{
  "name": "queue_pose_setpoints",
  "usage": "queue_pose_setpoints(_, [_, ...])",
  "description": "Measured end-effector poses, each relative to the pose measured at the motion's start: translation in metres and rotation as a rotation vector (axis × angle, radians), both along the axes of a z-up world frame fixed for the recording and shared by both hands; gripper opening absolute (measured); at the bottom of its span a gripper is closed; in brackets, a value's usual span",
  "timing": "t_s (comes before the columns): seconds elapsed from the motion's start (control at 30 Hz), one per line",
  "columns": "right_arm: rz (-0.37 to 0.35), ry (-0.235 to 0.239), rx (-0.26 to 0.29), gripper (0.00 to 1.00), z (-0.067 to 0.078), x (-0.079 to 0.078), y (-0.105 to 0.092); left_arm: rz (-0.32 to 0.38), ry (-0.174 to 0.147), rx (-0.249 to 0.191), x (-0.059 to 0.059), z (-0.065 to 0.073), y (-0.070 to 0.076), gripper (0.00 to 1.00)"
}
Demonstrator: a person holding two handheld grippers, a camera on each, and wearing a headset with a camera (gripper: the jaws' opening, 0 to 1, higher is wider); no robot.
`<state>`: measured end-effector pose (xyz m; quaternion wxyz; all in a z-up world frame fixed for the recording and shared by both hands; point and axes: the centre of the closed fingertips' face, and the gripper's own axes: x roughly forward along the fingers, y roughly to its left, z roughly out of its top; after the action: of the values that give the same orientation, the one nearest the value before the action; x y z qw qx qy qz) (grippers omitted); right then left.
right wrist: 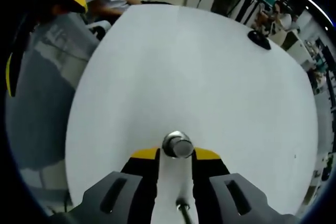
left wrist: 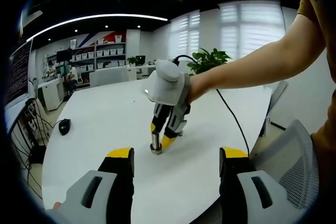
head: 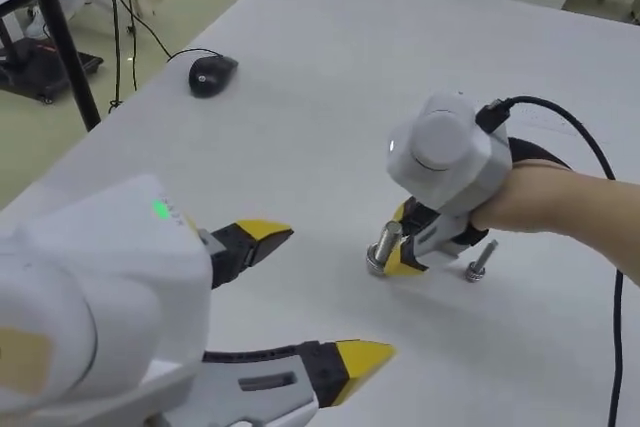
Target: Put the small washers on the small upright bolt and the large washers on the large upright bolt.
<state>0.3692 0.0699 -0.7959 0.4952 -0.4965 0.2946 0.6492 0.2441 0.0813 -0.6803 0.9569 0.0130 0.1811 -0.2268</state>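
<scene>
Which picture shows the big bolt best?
The head view: the big bolt stands upright, seen side-on. The right gripper view gives just its round top, close up. The left gripper view shows it small and far off.

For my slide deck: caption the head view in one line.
Right gripper at the large upright bolt, small bolt beside it, left gripper open in the foreground, white table.

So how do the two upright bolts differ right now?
The large bolt is clearly thicker and taller than the small bolt. The large bolt sits between the jaw tips of the right gripper, while the small bolt stands apart, further back near the hand. Both are silvery and stand upright on the white table.
</scene>
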Motion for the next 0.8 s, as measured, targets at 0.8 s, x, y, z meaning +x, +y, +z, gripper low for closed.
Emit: queue_pose_setpoints(0.8, [-0.195,0.103,0.416,0.28,0.075,-0.062,-0.044,-0.054,-0.024,-0.027,-0.004,0.010,-0.009,0.65])
